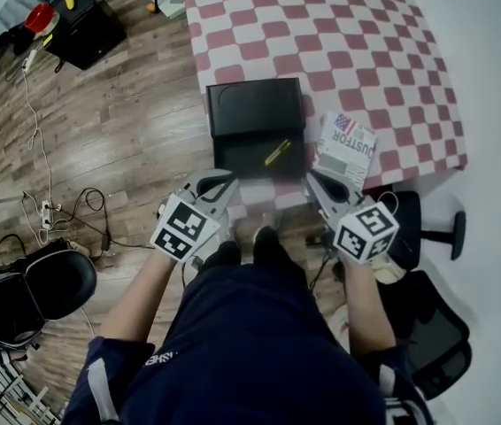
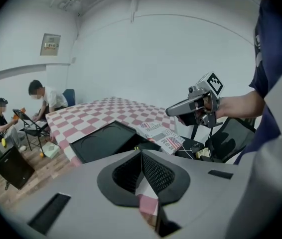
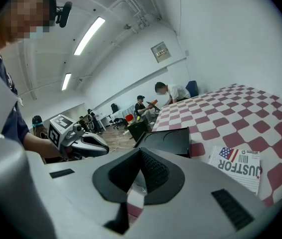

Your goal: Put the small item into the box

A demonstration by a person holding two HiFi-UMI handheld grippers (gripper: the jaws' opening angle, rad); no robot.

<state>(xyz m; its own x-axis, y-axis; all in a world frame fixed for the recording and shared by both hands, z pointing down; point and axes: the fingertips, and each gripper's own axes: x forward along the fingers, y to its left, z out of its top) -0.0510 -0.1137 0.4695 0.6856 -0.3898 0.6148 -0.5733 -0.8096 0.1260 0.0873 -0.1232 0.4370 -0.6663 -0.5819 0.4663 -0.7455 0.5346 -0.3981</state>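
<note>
Entry, one moment, as recorded:

1. Box (image 1: 256, 122): black, open, at the near edge of the checked table (image 1: 366, 51), centre of the head view; lid half toward the top of the frame, tray half below it
2. Small item (image 1: 277, 152): yellow, slim, lay on a slant on the black lower half of the box, right of its middle; apart from both grippers
3. Packet (image 1: 346, 149): white, printed with a flag and dark lettering, flat on the table just right of the box
4. Left gripper (image 1: 225, 182): held at lower centre-left of the head view, tip just below the box's lower left corner; in its own view the two jaws were pressed together, pads meeting along one line, nothing between them
5. Right gripper (image 1: 315, 181): held at lower centre-right, tip near the lower edge of the packet and just right of the box's lower right corner; in its own view the jaws were likewise closed on each other and held nothing
6. Person (image 1: 250, 343): dark blue clothing, filling the bottom of the head view, one gripper in each hand
7. Office chair (image 1: 51, 283): black, on the wooden floor (image 1: 118, 122) at lower left
</note>
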